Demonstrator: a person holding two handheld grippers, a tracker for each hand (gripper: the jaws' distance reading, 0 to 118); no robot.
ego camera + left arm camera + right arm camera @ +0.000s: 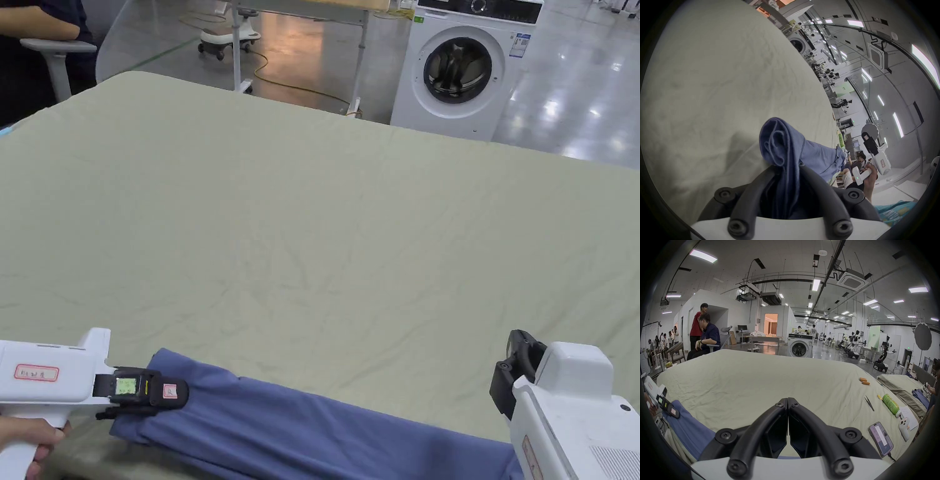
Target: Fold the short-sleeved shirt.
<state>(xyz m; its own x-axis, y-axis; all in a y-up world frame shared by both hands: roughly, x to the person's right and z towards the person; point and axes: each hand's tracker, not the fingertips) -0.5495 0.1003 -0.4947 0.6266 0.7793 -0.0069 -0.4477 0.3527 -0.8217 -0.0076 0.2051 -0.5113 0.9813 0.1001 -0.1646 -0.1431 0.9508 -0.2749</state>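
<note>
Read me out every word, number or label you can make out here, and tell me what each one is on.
Nothing here reads clearly enough to quote.
Red-bordered label on the left gripper: handwriting, too blurred.
Sticker on the washing machine: too small.
Print on the green can: too small.
Phone screen: too small.
Blue shirt: no print shows.

My head view looks down across the bed [350, 237] toward the washer [459, 69]. My left gripper view sits close, tilted sideways; my right faces level. All share the bed.
</note>
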